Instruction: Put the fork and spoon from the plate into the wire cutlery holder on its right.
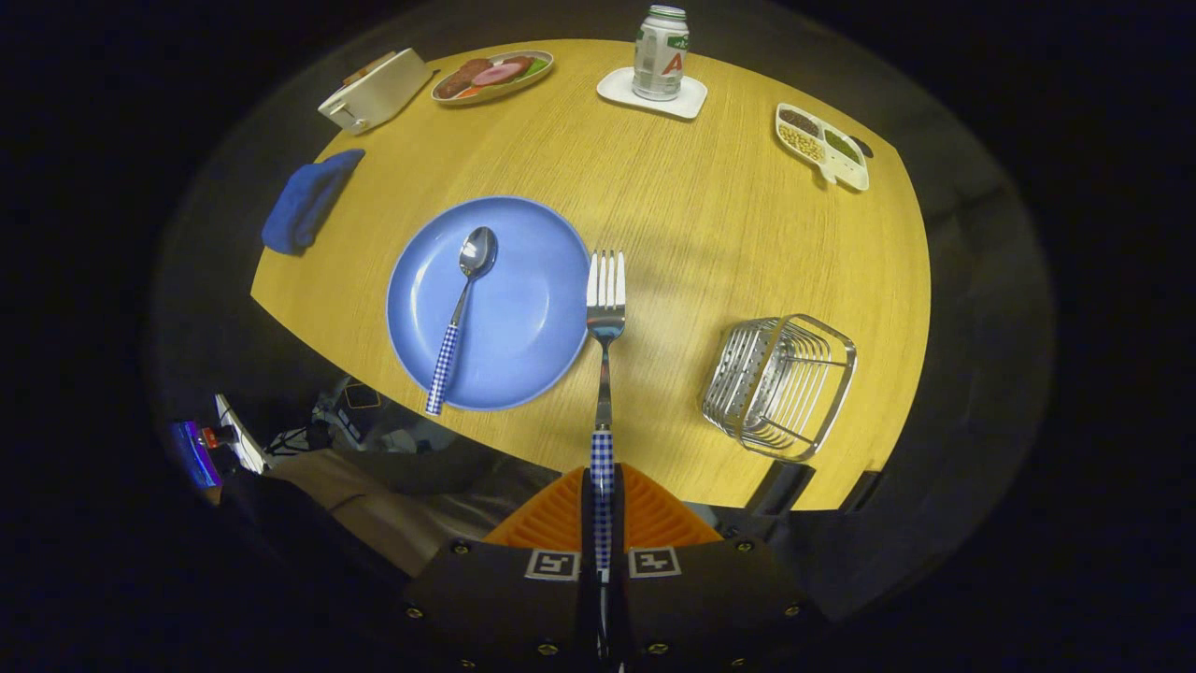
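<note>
Spoon [461, 313] alone lies in the blue plate [523, 308], bowl away from the gripper, its blue-checked handle reaching over the near rim. To the plate's right the wire cutlery holder [780, 385] stands empty on the wooden table [710, 234]. Farther back, a divided tray [822, 145] holds beans and grains, an oval dish [492, 76] holds sliced food that is hard to make out, and a bottle [661, 53] stands on a white coaster [652, 94]. The gripper [603, 509] is clamped on the fork [605, 365] by its checked handle, whose end is hidden between the fingers; the tines point forward, above the table between plate and holder.
</note>
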The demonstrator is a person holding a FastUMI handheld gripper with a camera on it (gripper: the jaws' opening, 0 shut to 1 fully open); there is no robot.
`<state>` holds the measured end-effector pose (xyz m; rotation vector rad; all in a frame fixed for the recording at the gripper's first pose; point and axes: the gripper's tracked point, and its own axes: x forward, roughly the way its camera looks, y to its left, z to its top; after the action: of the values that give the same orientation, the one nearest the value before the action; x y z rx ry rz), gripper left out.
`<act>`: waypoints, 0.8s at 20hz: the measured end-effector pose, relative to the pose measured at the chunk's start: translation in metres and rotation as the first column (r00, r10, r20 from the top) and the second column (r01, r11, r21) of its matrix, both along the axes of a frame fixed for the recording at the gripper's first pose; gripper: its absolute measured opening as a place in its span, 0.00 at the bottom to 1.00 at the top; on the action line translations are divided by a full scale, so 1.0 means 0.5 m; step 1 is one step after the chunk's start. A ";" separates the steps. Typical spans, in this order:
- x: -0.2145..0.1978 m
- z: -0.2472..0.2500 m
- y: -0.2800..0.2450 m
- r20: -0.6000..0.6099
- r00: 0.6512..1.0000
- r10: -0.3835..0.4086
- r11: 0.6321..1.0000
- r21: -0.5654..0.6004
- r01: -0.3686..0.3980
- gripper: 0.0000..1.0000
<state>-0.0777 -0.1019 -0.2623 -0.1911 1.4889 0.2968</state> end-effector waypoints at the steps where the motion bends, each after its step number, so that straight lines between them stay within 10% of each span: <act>1: -0.012 0.007 -0.014 -0.011 1.000 0.009 1.000 -0.007 -0.009 0.05; 16: -0.035 0.065 -0.233 -0.168 0.986 -0.022 0.995 -0.095 0.006 0.05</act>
<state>-0.0952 -0.2185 -0.2299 -0.2353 1.6729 0.2361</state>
